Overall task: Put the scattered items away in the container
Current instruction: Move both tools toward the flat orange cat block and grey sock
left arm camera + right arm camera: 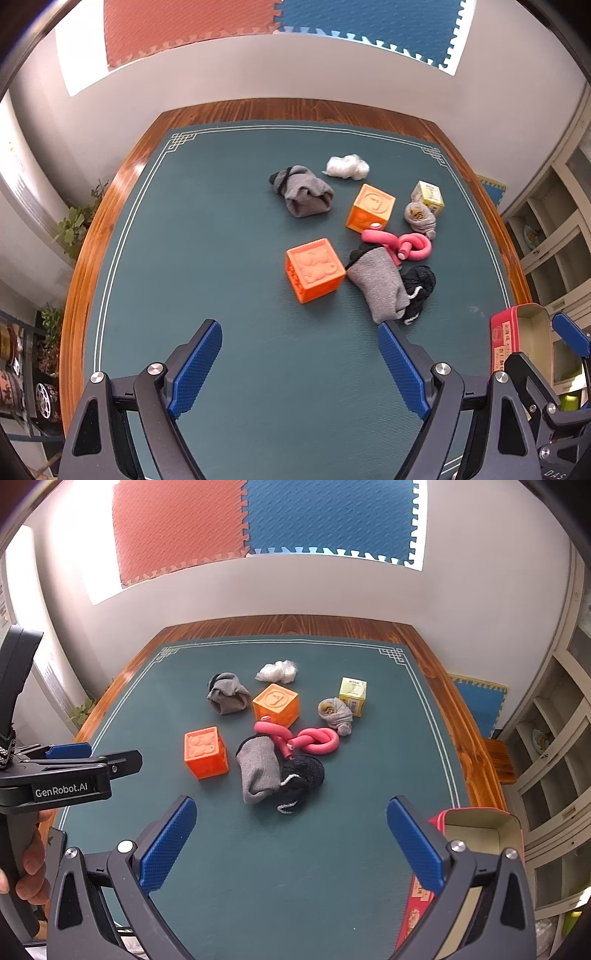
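Above the near edge of the green mat [221,229], the left gripper [299,363] is hanging with its blue fingers [195,369] spread wide and nothing between them. Beside it, the right gripper [291,843] is hovering the same way, jaws fully apart and holding nothing. Seen from the right wrist, the left gripper's black body is sitting at the left edge, gripped by a hand [31,867].

Just right of the right gripper, a red tin box [476,825] is lying open at the mat's near right corner, its pale inside showing; the left wrist view is catching it at its right edge [517,332].

Ahead of both tools, the loose items are lying in a cluster around the middle of the mat. Nearest is a grey sock [376,284] touching a black sock [419,286], with an orange block [314,269] just to their left. Behind the socks, a knotted pink foam rod [399,245] is resting against a second orange block [371,208]. A small rolled grey sock [421,218] is sitting against a yellow carton [428,194] on the right. Farther back, a bundled grey sock [303,190] and a wad of white plastic [347,166] are lying near each other.

Under the mat, a wooden table [122,177] is showing along its edges. Red and blue foam tiles [177,528] are hanging on the wall behind.
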